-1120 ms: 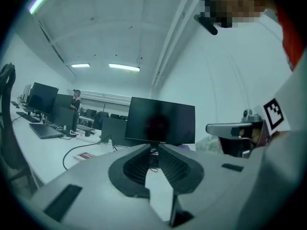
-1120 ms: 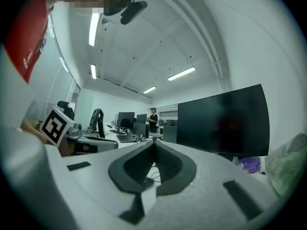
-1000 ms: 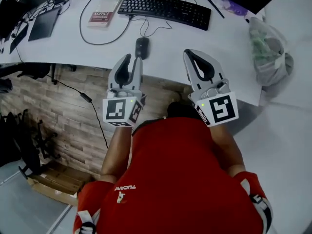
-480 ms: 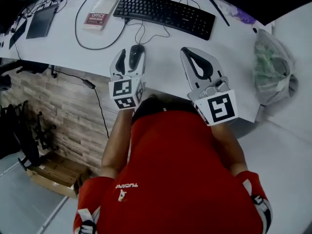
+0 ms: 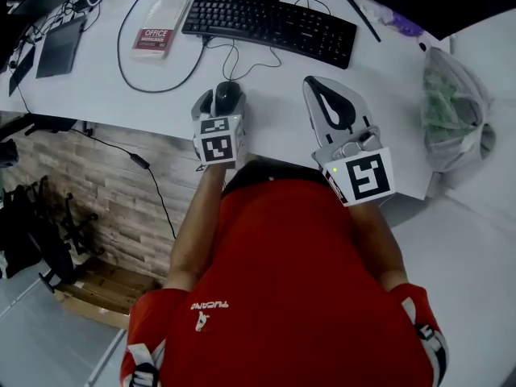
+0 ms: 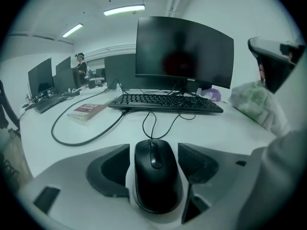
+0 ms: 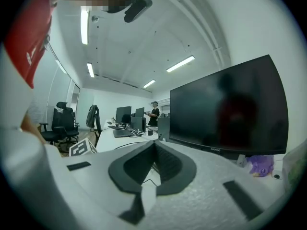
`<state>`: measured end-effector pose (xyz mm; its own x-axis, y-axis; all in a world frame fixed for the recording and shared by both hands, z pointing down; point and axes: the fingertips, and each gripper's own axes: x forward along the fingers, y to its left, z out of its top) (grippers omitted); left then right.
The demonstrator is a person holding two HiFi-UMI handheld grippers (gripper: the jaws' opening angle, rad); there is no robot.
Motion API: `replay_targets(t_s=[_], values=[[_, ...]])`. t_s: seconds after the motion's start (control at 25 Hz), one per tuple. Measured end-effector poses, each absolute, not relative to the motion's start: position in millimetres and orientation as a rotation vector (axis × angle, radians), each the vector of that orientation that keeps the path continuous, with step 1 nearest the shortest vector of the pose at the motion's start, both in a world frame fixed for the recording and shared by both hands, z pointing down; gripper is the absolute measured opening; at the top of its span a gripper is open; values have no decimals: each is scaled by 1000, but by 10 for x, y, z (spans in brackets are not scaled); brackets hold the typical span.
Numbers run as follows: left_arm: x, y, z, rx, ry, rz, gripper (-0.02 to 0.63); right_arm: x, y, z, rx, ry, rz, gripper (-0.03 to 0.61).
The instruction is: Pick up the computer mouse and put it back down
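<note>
You are opening the left tool (image 5: 219, 101) wide astride the mouse (image 6: 157, 181), not yet gripping it; it is probably light, rigid and slick-shelled, so take its flanks mid-body.

Bright, even light comes from ceiling strip lamps (image 6: 123, 9) and leaves only soft shadows on the white table (image 5: 89, 79). Both gripper views bow strongly and darken toward their round edges. The computer mouse (image 6: 156, 176), close to the lens, looks slightly soft.

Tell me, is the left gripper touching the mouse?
Apart. The left gripper view shows the left gripper opening its jaws on either side of the mouse, with a pale gap at each pad.
</note>
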<state>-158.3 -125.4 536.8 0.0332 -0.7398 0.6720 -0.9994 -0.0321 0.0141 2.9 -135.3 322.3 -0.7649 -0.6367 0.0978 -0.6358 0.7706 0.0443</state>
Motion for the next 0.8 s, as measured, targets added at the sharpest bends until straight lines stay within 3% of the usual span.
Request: replay_targets(t_s=[0.8], values=[[-1526,-1246,5312,1847,-1628,680,285,40,-1347,3320,1140,-2796,50,5]])
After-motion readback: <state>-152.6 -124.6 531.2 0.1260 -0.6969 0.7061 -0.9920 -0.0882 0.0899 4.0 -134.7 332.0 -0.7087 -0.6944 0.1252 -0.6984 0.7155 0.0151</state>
